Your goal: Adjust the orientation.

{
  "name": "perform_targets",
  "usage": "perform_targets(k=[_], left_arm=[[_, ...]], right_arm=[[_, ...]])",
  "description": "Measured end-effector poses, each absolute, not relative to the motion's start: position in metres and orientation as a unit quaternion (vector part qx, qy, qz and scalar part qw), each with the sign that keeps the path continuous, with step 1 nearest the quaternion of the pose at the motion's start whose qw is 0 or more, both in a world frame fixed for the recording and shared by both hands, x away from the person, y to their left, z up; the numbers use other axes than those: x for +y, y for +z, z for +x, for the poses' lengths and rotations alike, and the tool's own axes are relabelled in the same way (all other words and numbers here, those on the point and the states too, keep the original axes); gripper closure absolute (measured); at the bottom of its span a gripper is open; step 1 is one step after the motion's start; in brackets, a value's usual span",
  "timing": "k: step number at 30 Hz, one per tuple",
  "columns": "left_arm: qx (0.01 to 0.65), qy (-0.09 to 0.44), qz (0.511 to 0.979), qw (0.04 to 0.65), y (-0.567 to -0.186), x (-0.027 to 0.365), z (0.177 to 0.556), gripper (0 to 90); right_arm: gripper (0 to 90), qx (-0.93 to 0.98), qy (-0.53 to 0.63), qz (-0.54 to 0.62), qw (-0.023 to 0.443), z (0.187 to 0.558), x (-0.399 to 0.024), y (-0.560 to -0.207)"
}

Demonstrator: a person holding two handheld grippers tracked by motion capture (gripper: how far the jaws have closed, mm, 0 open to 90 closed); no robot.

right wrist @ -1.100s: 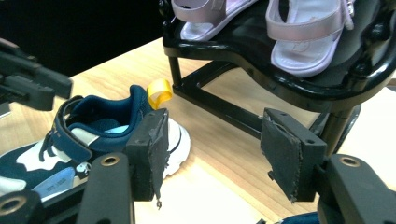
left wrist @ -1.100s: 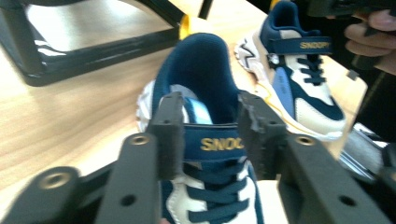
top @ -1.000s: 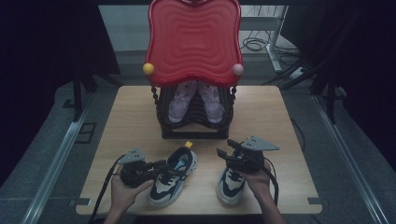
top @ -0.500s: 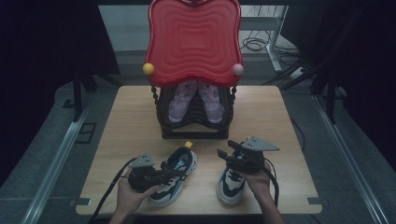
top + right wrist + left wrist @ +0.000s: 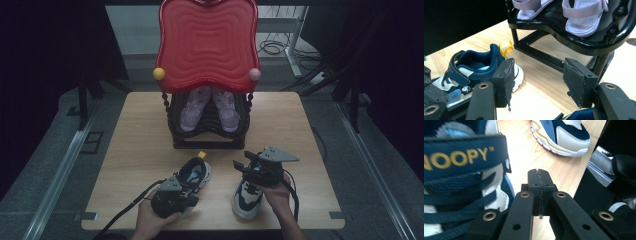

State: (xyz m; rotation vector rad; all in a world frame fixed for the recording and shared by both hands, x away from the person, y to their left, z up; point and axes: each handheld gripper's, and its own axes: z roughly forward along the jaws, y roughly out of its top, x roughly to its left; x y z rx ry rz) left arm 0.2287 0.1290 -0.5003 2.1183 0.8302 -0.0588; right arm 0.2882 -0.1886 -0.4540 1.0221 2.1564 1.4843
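Observation:
Two navy, white and grey sneakers lie on the wooden table [image 5: 135, 140]. The left sneaker [image 5: 195, 172] has a yellow heel loop [image 5: 506, 47] and a strap with gold letters [image 5: 461, 157]. My left gripper [image 5: 190, 199] lies low beside this shoe's laces, its jaws pressed together [image 5: 540, 182] with nothing between them. The right sneaker [image 5: 247, 195] lies under my right gripper [image 5: 244, 165], which hovers over its heel end. In the right gripper view the right gripper [image 5: 537, 82] stands open, nothing between the pads, and a bit of blue collar [image 5: 581, 115] shows below.
A black shoe rack [image 5: 207, 132] with a red wavy top [image 5: 207, 45] stands at the table's back middle. A pair of pale pink sandals [image 5: 207, 105] rests on its shelf. Dark floor and metal rails surround the table; cables lie at the far right.
My left gripper has moved right and toward the table's front edge, settling lower against the left sneaker. The right gripper and both shoes have stayed put.

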Motion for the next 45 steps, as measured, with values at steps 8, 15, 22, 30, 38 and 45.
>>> perform_targets(k=[8, 15, 22, 30, 38, 45], left_arm=[[0.338, -0.031, 0.852, 0.399, -0.511, 0.127, 0.231, 90.0], [0.340, -0.028, 0.855, 0.392, -0.513, 0.127, 0.229, 90.0], [0.344, -0.014, 0.862, 0.372, -0.511, 0.131, 0.231, 90.0], [0.347, -0.021, 0.859, 0.376, -0.512, 0.140, 0.235, 90.0], [0.355, -0.019, 0.859, 0.368, -0.515, 0.150, 0.234, 90.0], [0.373, -0.012, 0.853, 0.365, -0.515, 0.164, 0.236, 90.0]], right_arm=[[42.6, 0.765, 0.510, 0.357, 0.165, 0.289, -0.184, -0.457], [42.6, 0.763, 0.511, 0.360, 0.165, 0.289, -0.186, -0.458], [42.6, 0.759, 0.512, 0.364, 0.171, 0.289, -0.190, -0.456], [42.6, 0.753, 0.515, 0.369, 0.174, 0.291, -0.195, -0.455], [42.5, 0.752, 0.515, 0.372, 0.177, 0.291, -0.198, -0.454], [42.6, 0.753, 0.513, 0.371, 0.178, 0.292, -0.197, -0.455]])
